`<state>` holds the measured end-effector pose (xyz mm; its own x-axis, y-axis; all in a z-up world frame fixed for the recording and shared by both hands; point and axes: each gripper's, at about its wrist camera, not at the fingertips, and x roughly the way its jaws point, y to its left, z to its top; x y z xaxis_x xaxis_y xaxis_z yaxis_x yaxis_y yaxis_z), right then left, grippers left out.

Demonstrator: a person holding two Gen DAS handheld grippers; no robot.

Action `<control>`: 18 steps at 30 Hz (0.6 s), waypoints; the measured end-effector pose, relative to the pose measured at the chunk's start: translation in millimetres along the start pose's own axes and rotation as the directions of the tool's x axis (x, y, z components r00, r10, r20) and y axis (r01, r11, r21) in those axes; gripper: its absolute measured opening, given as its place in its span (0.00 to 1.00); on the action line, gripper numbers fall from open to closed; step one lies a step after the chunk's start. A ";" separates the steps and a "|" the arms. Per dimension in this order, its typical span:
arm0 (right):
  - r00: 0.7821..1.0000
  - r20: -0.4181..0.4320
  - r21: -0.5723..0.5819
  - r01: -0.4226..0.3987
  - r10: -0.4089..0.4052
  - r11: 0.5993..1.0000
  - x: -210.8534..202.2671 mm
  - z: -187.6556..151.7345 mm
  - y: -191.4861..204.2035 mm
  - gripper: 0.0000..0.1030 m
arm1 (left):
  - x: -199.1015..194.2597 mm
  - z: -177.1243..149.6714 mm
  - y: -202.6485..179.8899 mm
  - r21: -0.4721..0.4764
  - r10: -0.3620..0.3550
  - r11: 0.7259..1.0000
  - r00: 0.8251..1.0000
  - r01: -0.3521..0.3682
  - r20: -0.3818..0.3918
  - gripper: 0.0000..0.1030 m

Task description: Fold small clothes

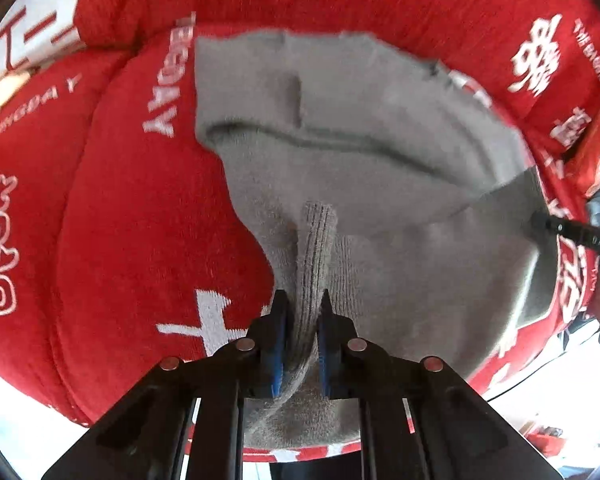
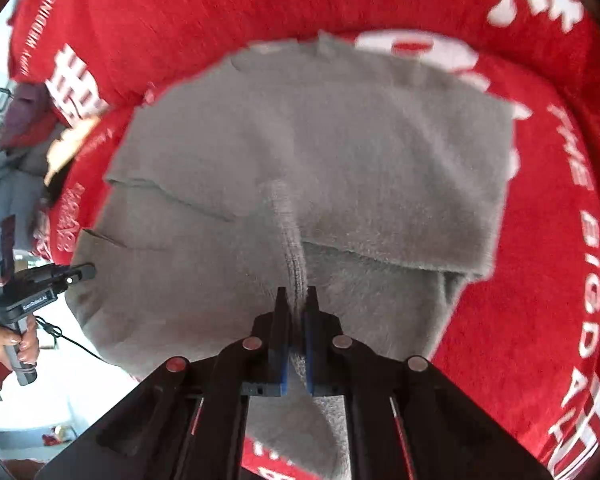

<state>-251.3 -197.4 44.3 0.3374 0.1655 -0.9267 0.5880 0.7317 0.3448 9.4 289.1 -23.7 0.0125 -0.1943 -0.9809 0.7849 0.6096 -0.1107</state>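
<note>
A grey knitted garment [image 1: 360, 128] lies partly folded on a red blanket [image 1: 132, 208], with an upper layer lapped over the lower one. My left gripper [image 1: 302, 300] is shut on a pinched ridge of the garment's ribbed edge [image 1: 318, 240]. The right gripper [image 1: 540, 220] shows at the cloth's right edge. In the right wrist view the same grey garment [image 2: 320, 140] fills the middle, and my right gripper [image 2: 297, 294] is shut on a thin ribbed fold [image 2: 288, 232] of it. The left gripper [image 2: 86, 270], held by a hand [image 2: 16, 344], meets the cloth's left edge.
The red blanket [image 2: 540, 280] with white lettering covers the whole surface and rises in a padded roll behind the garment. A person [image 2: 16, 140] sits beyond the left edge. A bright white floor [image 1: 12, 408] shows past the near edge of the blanket.
</note>
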 end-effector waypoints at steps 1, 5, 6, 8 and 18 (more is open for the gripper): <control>1.000 0.025 0.016 -0.016 0.015 1.000 -11.5 -3.1 0.4 0.06 | -8.8 1.5 -1.4 0.001 -0.006 1.000 1.000 0.006 0.020 0.10; 0.994 0.102 0.029 -0.039 0.036 0.999 -51.8 -6.3 4.5 0.06 | -47.0 12.3 -7.4 0.010 -0.034 0.999 0.994 0.034 0.106 0.08; 0.992 0.117 0.024 -0.043 0.040 0.999 -60.5 -4.7 5.8 0.06 | -55.4 16.3 -9.4 0.017 -0.041 0.999 0.991 0.039 0.126 0.08; 0.989 0.141 0.012 -0.041 0.039 0.999 -70.2 0.4 11.6 0.06 | -66.7 25.3 -12.7 0.030 -0.057 0.998 0.987 0.054 0.151 0.08; 0.967 0.254 -0.041 0.017 -0.006 0.999 -89.7 80.4 11.2 0.06 | -67.7 127.6 -20.4 0.062 -0.064 0.997 0.952 0.047 0.299 0.08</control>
<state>-215.9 -257.3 143.4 0.5096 -0.0123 -0.8604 0.5631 0.7608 0.3226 71.5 191.7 65.4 0.1472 -0.4539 -0.8788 0.8214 0.5511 -0.1471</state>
